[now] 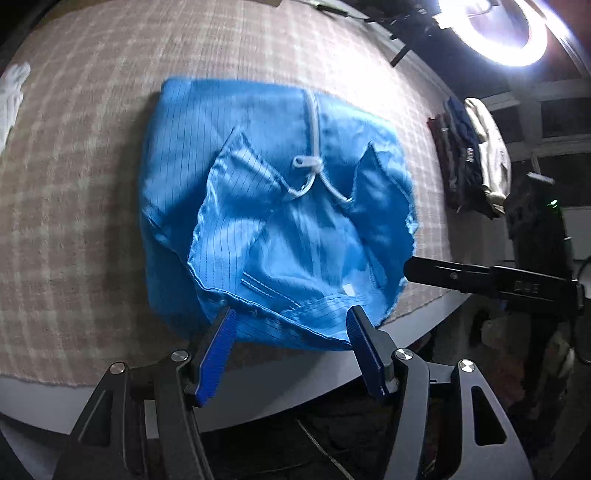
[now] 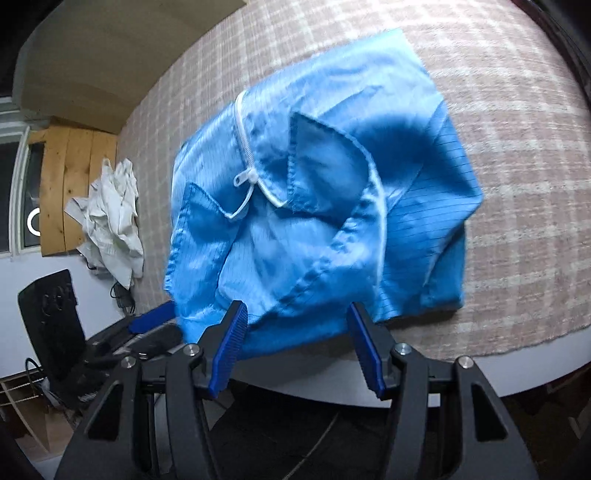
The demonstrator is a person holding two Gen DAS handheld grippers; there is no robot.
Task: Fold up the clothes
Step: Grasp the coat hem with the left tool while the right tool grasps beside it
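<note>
A blue jacket (image 1: 280, 206) with thin dark stripes, a white zipper (image 1: 314, 147) and a spread collar lies folded into a rough square on the plaid cloth. It also shows in the right wrist view (image 2: 314, 206). My left gripper (image 1: 291, 319) is open just in front of the jacket's near collar edge, which lies between its blue pads. My right gripper (image 2: 297, 314) is open at the jacket's near edge by the table rim. The right gripper's finger shows in the left wrist view (image 1: 461, 275), beside the jacket's right corner.
A beige plaid cloth (image 1: 92, 184) covers the round table; its white rim (image 1: 295, 376) runs under the grippers. A crumpled white garment (image 2: 114, 214) lies at the far side. Dark and cream clothes (image 1: 472, 155) are stacked to the right. A ring light (image 1: 495, 29) glares above. A black chair (image 2: 48, 317) stands beside the table.
</note>
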